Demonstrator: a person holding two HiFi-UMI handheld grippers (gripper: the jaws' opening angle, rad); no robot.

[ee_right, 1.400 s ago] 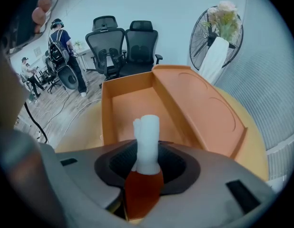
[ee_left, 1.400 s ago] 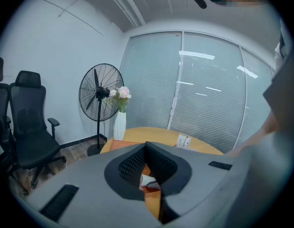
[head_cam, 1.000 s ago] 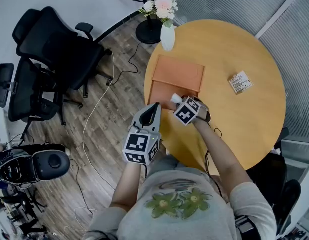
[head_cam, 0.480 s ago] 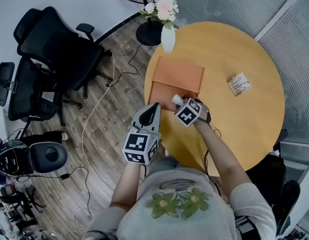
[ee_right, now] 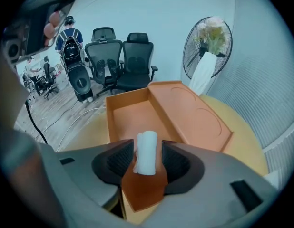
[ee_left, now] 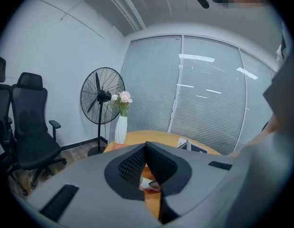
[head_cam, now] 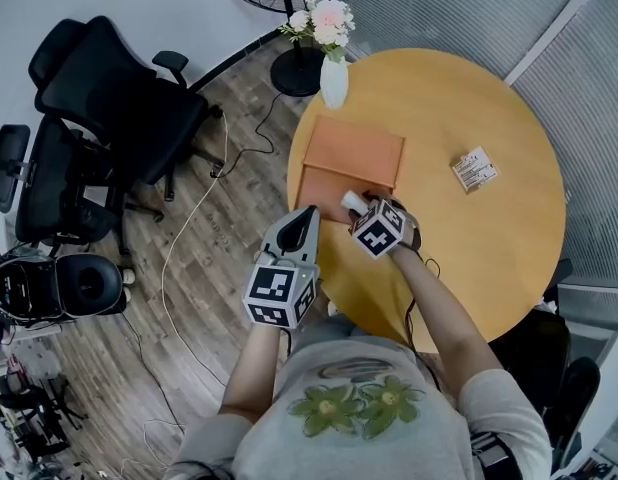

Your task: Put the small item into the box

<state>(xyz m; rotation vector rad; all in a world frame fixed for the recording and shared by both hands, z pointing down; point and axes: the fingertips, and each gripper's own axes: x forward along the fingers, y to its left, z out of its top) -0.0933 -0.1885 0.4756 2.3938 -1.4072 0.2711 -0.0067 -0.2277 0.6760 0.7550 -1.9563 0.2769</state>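
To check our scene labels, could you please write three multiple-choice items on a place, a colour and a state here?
1. Where is the white roll? A beside the vase; B between the right gripper's jaws; C on the floor.
2. What colour is the box? A blue; B orange; C black.
3. The box is: A open; B shut; C upside down.
Key: B, it stands between those jaws, which have just been opening clear of it; B, orange walls; A, its lid lies folded back.

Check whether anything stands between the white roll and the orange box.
Nothing visible does. The jaws of the right gripper have just been opening around the white roll, which sits right over the open orange box.
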